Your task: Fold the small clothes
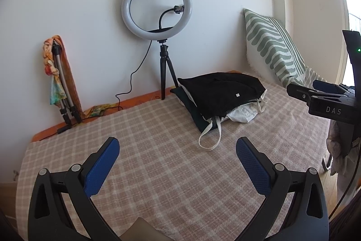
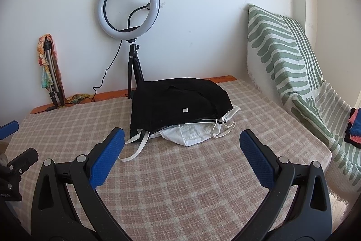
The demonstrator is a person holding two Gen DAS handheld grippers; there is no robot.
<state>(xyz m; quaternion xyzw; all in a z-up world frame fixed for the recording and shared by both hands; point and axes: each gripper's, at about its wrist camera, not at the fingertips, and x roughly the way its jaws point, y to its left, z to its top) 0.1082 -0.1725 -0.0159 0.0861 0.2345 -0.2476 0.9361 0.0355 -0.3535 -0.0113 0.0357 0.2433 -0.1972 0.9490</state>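
Lying rumpled, black garment (image 2: 173,103), checked bedcover (image 2: 180,184)

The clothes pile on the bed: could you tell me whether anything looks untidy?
Yes: the black garment sits askew on the white garment, whose straps trail loose onto the checked cover.

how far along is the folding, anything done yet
Done: nothing clearly; the black garment lies on the white garment, straps trailing. A small stack at the right edge may be folded. In hand: nothing; left gripper and right gripper are open. Left: the pile.
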